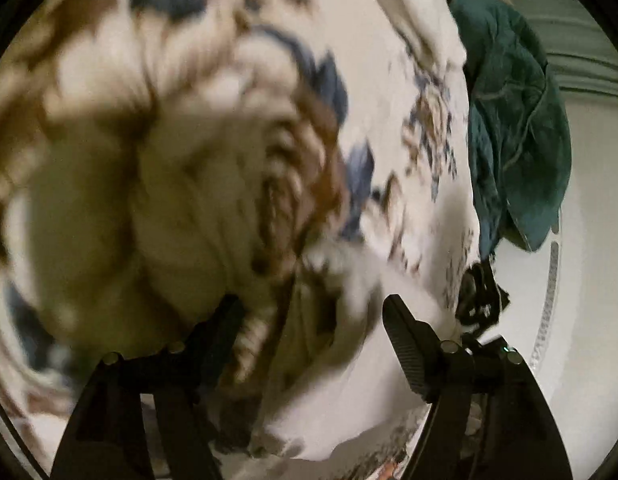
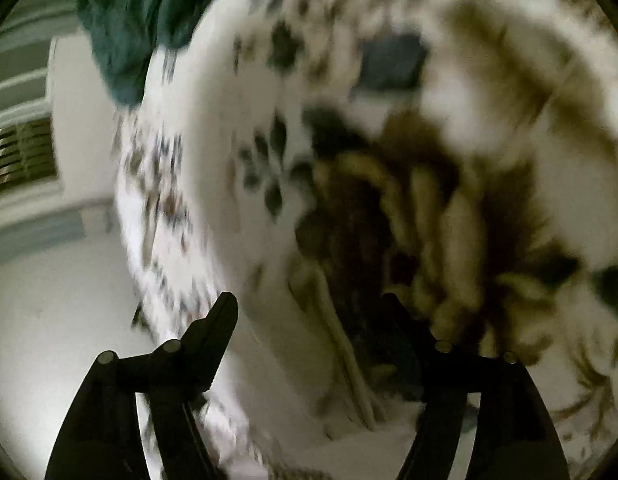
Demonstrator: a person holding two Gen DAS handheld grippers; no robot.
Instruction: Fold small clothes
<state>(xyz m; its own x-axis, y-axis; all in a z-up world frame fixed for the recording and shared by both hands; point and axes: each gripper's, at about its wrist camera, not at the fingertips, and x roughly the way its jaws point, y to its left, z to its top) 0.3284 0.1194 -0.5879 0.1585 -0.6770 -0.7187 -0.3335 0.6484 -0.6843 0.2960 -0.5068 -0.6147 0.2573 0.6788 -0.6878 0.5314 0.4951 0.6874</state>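
Left wrist view. The left gripper (image 1: 309, 316) has its jaws spread wide apart, with a bunched fold of the patterned garment (image 1: 213, 168) lying in the gap between them; nothing is pinched. The garment, white with brown and blue print, fills the near and left of the frame and is motion-blurred. At far right a teal garment (image 1: 513, 120) lies crumpled beside it on the white surface (image 1: 589, 280). A small dark item (image 1: 483, 296) at the patterned garment's right edge is too unclear to identify.

Right wrist view. The right gripper (image 2: 313, 312) likewise has its jaws well apart, the right one half buried in the patterned cloth; grasp none. The patterned garment (image 2: 389, 160) occupies the centre and right; the teal garment (image 2: 141, 20) sits far left.

Handling, as judged: the cloth appears light, soft and limp, neither slippery nor fragile, and it would sag and bunch when lifted. A hem or corner at the flat white edge would offer a cleaner hold than the gathered middle.
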